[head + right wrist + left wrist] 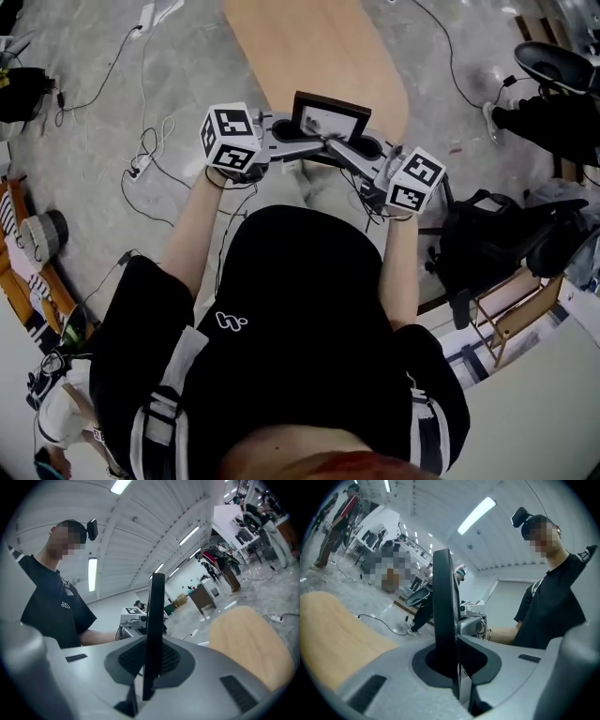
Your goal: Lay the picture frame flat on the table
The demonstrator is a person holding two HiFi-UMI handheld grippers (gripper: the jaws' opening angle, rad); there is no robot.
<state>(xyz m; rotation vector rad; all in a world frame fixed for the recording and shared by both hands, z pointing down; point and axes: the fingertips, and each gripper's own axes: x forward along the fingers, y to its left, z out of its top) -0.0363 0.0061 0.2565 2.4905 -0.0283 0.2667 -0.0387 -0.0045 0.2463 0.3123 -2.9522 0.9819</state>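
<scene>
Left gripper [292, 143], right gripper [339, 147]: fingers clamped on upright picture frame [330, 116], near table [319, 47] end.

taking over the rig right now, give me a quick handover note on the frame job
Left gripper: shut on one side of the frame.
Right gripper: shut on the frame's other side.
Frame: held upright between the two at the near end of the table. Whether its bottom edge touches the top can't be seen.
Done: frame gripped on both sides.
To do: tip it down until it lies flat on the table, then open both grippers.
</scene>
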